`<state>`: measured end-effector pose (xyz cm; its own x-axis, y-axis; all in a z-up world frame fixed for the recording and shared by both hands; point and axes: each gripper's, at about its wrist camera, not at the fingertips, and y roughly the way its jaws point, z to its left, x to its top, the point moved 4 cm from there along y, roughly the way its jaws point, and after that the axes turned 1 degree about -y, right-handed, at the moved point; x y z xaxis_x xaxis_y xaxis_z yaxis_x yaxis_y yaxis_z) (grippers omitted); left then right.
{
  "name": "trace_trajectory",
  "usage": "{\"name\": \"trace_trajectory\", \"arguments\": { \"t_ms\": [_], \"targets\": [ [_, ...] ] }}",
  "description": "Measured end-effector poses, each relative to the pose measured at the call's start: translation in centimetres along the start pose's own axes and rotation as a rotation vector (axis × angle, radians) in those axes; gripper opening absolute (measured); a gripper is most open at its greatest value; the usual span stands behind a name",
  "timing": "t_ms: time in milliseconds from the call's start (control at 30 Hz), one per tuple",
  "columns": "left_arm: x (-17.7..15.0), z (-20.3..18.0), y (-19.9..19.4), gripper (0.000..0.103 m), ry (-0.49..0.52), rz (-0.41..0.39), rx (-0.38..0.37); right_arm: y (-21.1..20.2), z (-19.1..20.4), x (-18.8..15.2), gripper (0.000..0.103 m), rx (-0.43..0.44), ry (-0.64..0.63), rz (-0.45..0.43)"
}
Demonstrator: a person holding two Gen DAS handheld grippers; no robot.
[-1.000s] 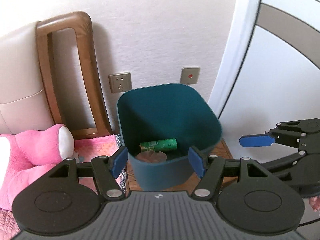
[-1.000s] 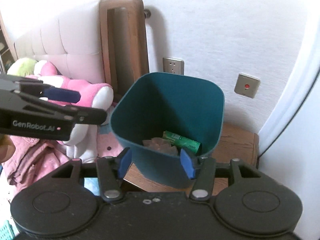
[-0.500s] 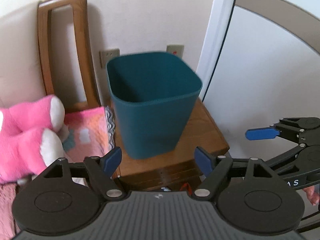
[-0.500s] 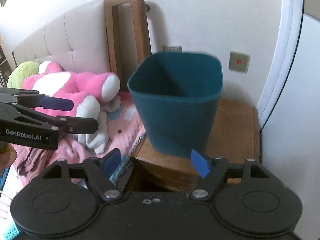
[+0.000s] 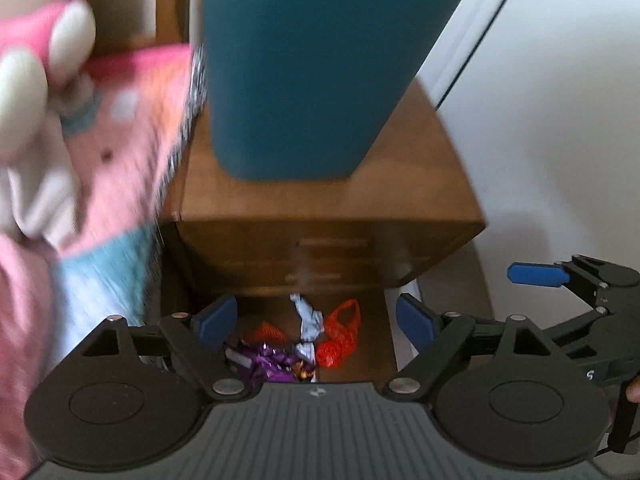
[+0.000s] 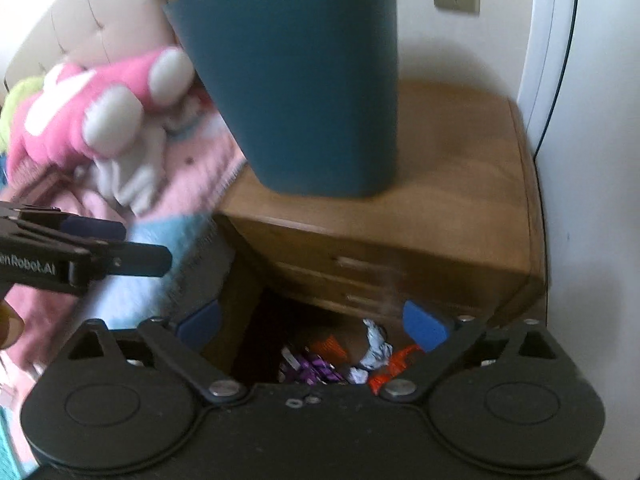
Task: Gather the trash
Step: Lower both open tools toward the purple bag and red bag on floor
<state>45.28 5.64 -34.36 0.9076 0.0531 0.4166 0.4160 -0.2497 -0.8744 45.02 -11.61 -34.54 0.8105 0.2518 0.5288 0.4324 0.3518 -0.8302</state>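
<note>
A teal bin (image 5: 304, 68) (image 6: 304, 80) stands on a wooden nightstand (image 5: 400, 184) (image 6: 452, 184). Trash lies on the floor below it: a purple wrapper (image 5: 268, 360) (image 6: 312, 370), a crumpled white paper (image 5: 308, 320) (image 6: 374, 346), a red net bag (image 5: 340, 334) (image 6: 390, 364) and an orange scrap (image 5: 266, 332) (image 6: 330, 346). My left gripper (image 5: 316, 320) is open and empty above the trash. My right gripper (image 6: 312, 324) is open and empty above the same pile. Each gripper shows in the other's view.
A bed with a pink and blue blanket (image 5: 108, 184) (image 6: 132, 248) and a pink plush toy (image 5: 36, 60) (image 6: 96, 100) is at the left. A white wall and door frame (image 6: 560, 80) are at the right. The nightstand has drawers (image 6: 360, 280) facing me.
Both grippers have dropped down and tilted toward the floor. The bin's inside is out of view, and the trash pile under the nightstand front has come into sight.
</note>
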Motion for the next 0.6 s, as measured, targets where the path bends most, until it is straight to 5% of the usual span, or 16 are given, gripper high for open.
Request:
{"name": "trace_trajectory", "arguments": {
  "t_ms": [100, 600],
  "targets": [
    [-1.8, 0.7, 5.1, 0.099, -0.036, 0.045, 0.031, 3.8, -2.1, -2.7, 0.100, -0.009, -0.018, 0.036],
    [-13.6, 5.9, 31.1, 0.099, -0.202, 0.301, 0.165, 26.5, -9.4, -17.6, 0.096, -0.011, -0.017, 0.230]
  ]
}}
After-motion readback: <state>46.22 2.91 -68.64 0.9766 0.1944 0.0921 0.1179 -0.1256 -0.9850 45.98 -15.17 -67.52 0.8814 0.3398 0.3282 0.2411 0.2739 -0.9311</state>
